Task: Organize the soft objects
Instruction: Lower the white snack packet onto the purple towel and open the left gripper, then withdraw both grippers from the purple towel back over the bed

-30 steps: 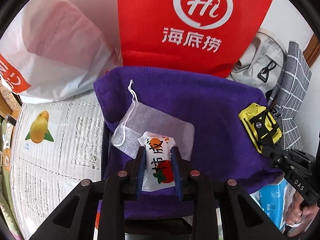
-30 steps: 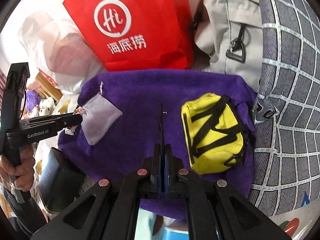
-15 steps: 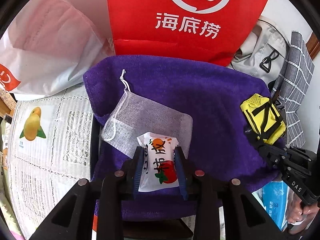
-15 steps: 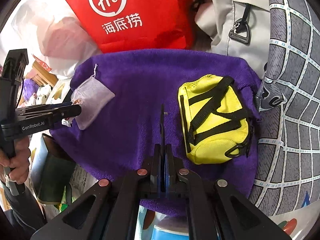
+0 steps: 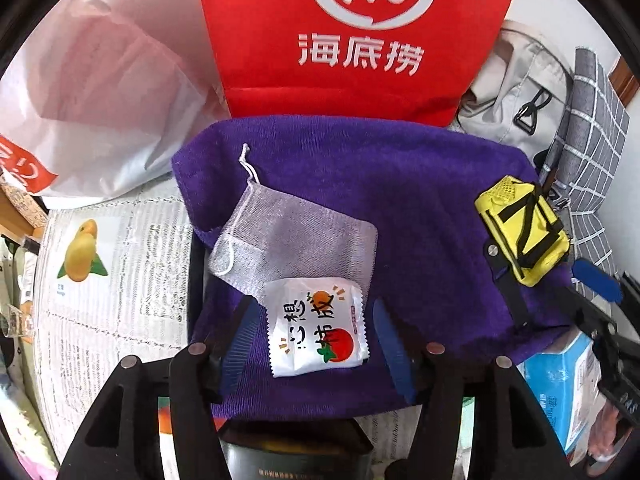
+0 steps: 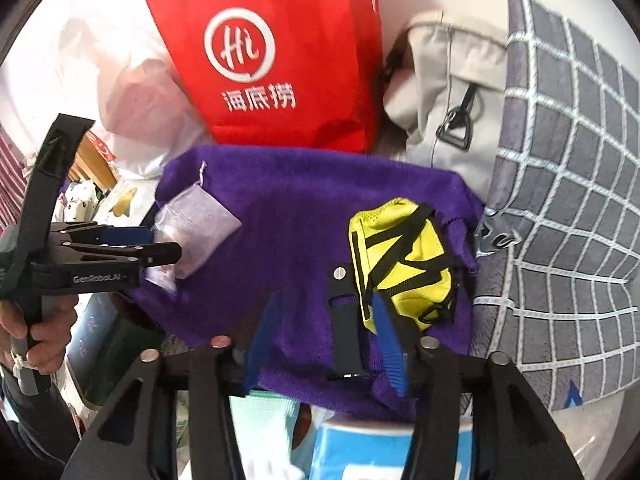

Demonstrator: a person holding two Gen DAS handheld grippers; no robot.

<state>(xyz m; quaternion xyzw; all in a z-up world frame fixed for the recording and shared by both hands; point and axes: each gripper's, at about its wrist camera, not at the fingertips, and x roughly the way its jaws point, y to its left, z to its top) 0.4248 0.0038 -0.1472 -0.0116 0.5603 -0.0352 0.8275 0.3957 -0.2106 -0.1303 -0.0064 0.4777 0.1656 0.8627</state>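
A purple towel [image 5: 420, 200] holds a mesh drawstring pouch [image 5: 296, 240] and, lapping its near edge, a white snack packet [image 5: 316, 328] printed with a tomato. My left gripper [image 5: 316, 336] is opening. The packet lies between its blue pads [image 5: 240, 328], which stand clear of it on both sides. A yellow pouch with black straps [image 6: 400, 256] sits at the towel's right end. My right gripper [image 6: 326, 336] is opening too. A black strap [image 6: 346, 320] lies flat on the towel [image 6: 288, 220] between its jaws, touched by neither pad.
A red paper bag [image 5: 352, 40] stands behind the towel, with a white plastic bag [image 5: 100, 92] to its left. A grey backpack [image 6: 448, 80] and checked grey fabric [image 6: 568, 200] are on the right. A printed sheet with a mango [image 5: 100, 280] lies left, a blue tissue pack [image 5: 568, 384] near right.
Both grippers opened. The left let go of the snack packet, which now rests on the towel. The right released the black strap onto the towel and drew back a little.
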